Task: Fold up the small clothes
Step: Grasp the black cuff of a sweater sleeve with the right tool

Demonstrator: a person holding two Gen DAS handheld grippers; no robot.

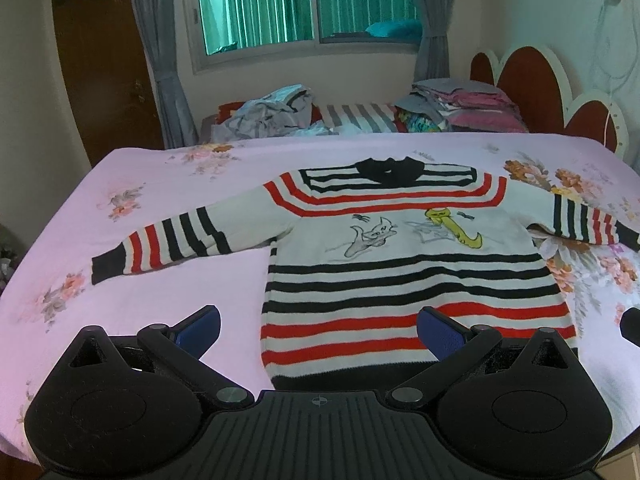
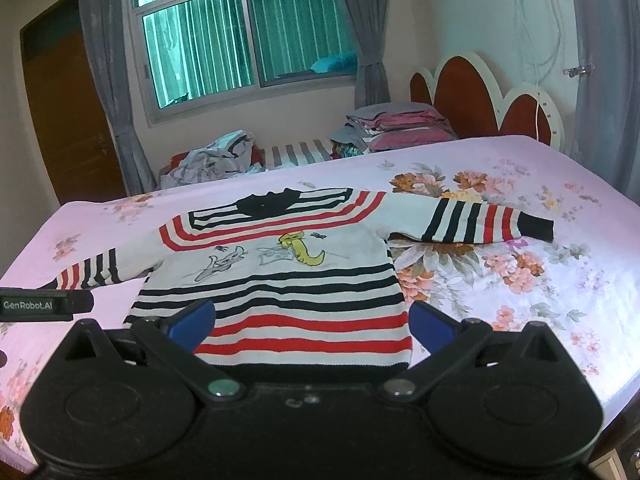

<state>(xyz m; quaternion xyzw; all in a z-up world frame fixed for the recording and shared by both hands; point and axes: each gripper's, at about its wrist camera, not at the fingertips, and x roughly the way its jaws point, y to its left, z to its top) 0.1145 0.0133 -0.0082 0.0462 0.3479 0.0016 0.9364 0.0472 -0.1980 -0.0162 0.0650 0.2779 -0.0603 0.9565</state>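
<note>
A small white sweater (image 1: 400,264) (image 2: 280,280) with black and red stripes and cat drawings lies flat, front up, on the pink floral bedsheet (image 1: 160,280) (image 2: 520,300). Its left sleeve (image 1: 168,244) (image 2: 88,272) and right sleeve (image 1: 584,220) (image 2: 480,220) are spread out sideways. My left gripper (image 1: 318,330) hovers open over the sweater's lower left hem corner, nothing between its blue pads (image 1: 200,328). My right gripper (image 2: 312,326) hovers open above the hem, its blue pads (image 2: 432,326) straddling the lower body. The left gripper's body (image 2: 44,304) shows at the left edge of the right wrist view.
Beyond the bed's far edge lie a crumpled heap of clothes (image 1: 272,114) (image 2: 216,160) and a stack of folded clothes (image 1: 468,108) (image 2: 392,126). A red and white headboard (image 1: 532,84) (image 2: 480,96) stands at the right. A window with grey curtains (image 1: 160,56) and a brown door (image 2: 64,112) are behind.
</note>
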